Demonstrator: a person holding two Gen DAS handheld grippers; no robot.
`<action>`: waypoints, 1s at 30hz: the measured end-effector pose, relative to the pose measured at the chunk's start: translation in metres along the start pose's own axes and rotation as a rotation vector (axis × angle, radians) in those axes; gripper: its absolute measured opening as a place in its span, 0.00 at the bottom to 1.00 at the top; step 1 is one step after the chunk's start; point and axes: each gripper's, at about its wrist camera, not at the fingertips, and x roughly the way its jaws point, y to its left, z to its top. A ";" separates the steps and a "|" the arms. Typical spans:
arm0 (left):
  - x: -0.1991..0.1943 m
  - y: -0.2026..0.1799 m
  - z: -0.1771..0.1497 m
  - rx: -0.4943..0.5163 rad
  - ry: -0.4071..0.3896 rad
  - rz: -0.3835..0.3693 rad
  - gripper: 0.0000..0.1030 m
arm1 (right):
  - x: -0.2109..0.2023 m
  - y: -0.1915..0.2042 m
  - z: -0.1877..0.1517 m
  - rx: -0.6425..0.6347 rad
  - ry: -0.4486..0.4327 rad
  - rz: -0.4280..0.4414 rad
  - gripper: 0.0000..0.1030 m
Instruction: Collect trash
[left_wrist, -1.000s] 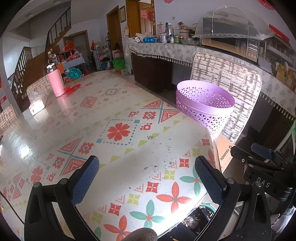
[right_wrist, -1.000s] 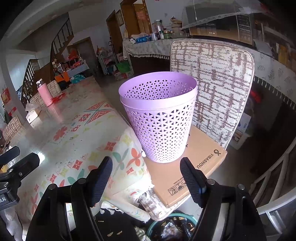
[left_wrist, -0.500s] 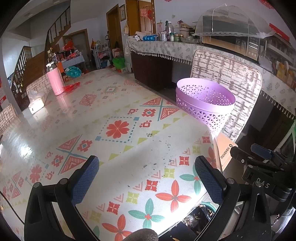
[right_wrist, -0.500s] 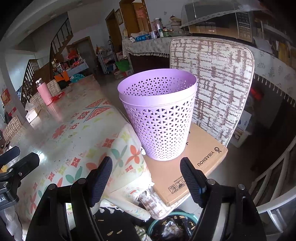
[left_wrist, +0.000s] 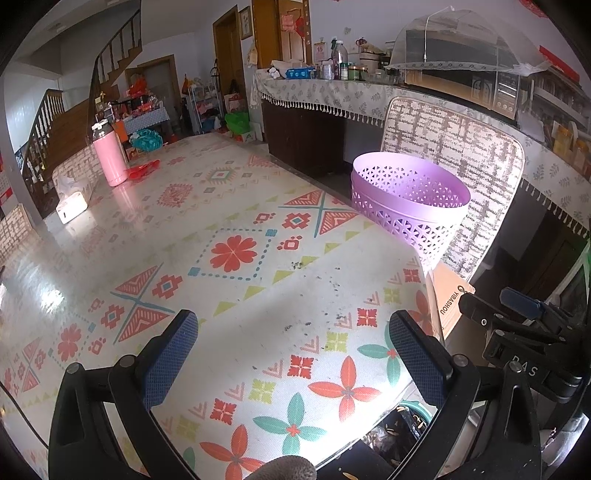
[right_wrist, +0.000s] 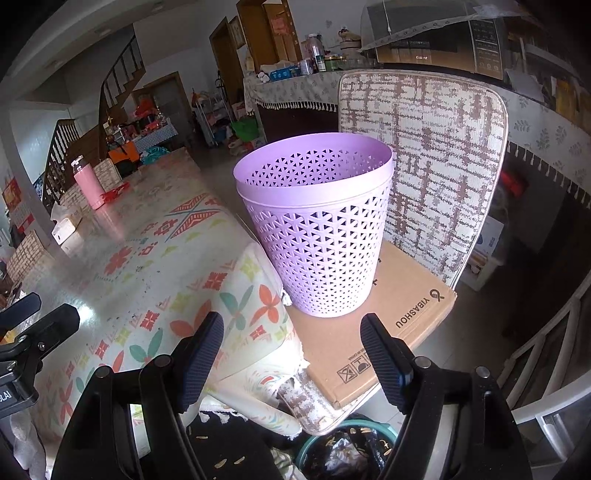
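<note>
Trash: none clearly seen; one purple basket (right_wrist: 325, 229), upright.

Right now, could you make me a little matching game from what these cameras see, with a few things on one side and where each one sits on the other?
Things:
1. purple basket
2. pink flask
3. mesh food cover
4. cardboard box

Places:
A. on the sideboard, over the microwave
B. flat on the chair seat
C. at the far end of the table
D. upright on the cardboard box

Pairs: 1-D, 2-C, 3-A, 4-B
</note>
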 end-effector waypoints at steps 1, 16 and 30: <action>0.001 0.000 -0.002 0.000 0.001 0.000 1.00 | 0.000 0.000 0.000 0.000 0.001 0.000 0.78; 0.001 -0.003 -0.007 0.000 0.009 -0.002 1.00 | 0.003 -0.003 -0.003 0.010 0.005 0.007 0.79; -0.001 -0.003 -0.009 -0.002 0.020 -0.007 1.00 | 0.005 -0.008 -0.005 0.022 0.014 0.015 0.79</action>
